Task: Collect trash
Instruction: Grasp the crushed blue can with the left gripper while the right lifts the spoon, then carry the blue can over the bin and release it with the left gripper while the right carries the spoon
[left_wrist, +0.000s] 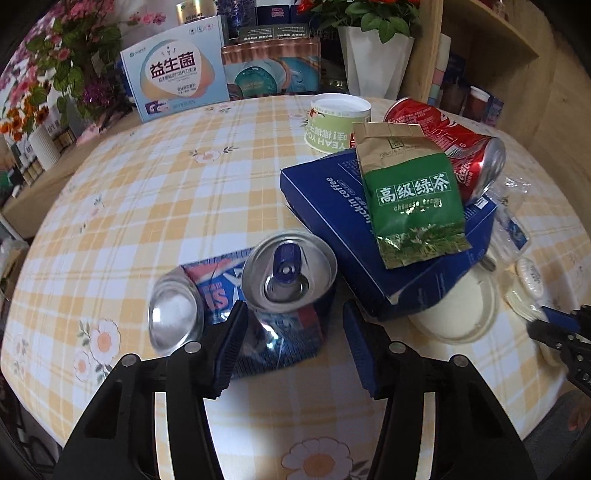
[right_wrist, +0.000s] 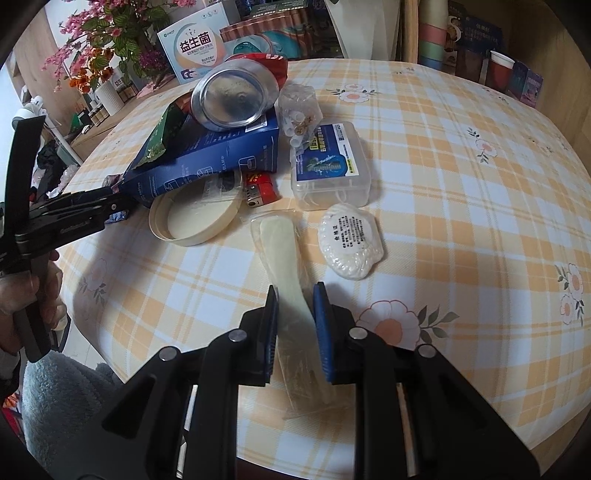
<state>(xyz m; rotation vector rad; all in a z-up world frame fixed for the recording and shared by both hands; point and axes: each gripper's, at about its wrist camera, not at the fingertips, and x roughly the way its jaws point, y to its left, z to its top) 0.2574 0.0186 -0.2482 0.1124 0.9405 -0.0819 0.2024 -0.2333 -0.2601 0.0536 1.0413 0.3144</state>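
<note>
Soft, even daylight, faint shadows, sharp centre focus, mild glare on can metal, heavy fisheye bending with dark corners.

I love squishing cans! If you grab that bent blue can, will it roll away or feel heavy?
Probably not roll: the blue can is crushed and folded, so it lies flat. It likely feels light, since its opening looks empty. The creased metal may give further between the left gripper pads and could slip.

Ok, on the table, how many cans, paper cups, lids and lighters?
Cans: 2, blue can and red can
Cup: 1
Lid: 1
Lighter: 1
Total: 5
</note>
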